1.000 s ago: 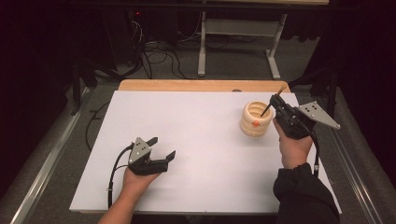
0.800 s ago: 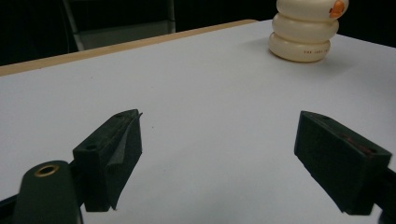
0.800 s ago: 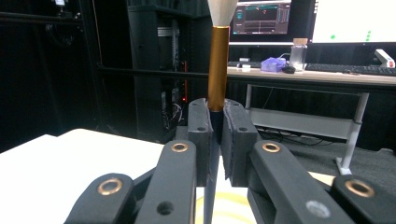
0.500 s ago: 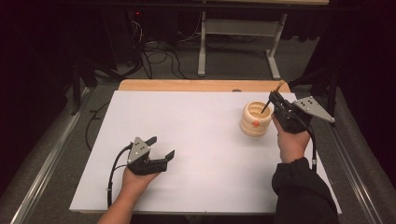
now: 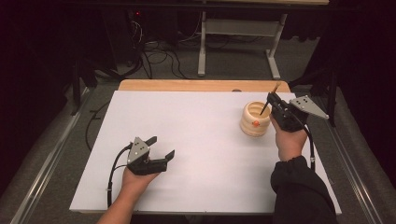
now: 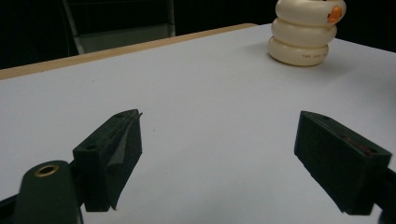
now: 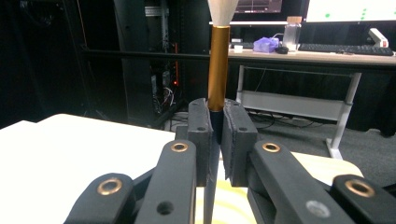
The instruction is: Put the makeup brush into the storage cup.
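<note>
Brush (image 7: 218,70) is the thing in hand, a thin one with a gold metal band and pale bristles at the top end. It stands nearly upright in the right gripper view, and in the high view it leans a little, bristles up and away from the person. The right gripper (image 5: 271,100) has its jaws clenched tight on the dark handle just under the gold band. The low end of the handle points down at the round mouth of the cream holder (image 5: 255,118), which looks like three fat rings stacked up. So the holder is right below and just beside the jaws, and I think the next move is a drop straight down along the long line of the brush. If the brush tips too much, it could bump the rim.

The holder has a small orange dot on its side (image 6: 335,13). There is a line of tiny dark writing on its bottom ring in the left gripper view, too small to read.

The right hand (image 5: 288,140) is the near one. The left gripper (image 5: 161,147) sits well apart, low on the white surface (image 5: 196,135), with its jaws spread wide and nothing between them
</note>
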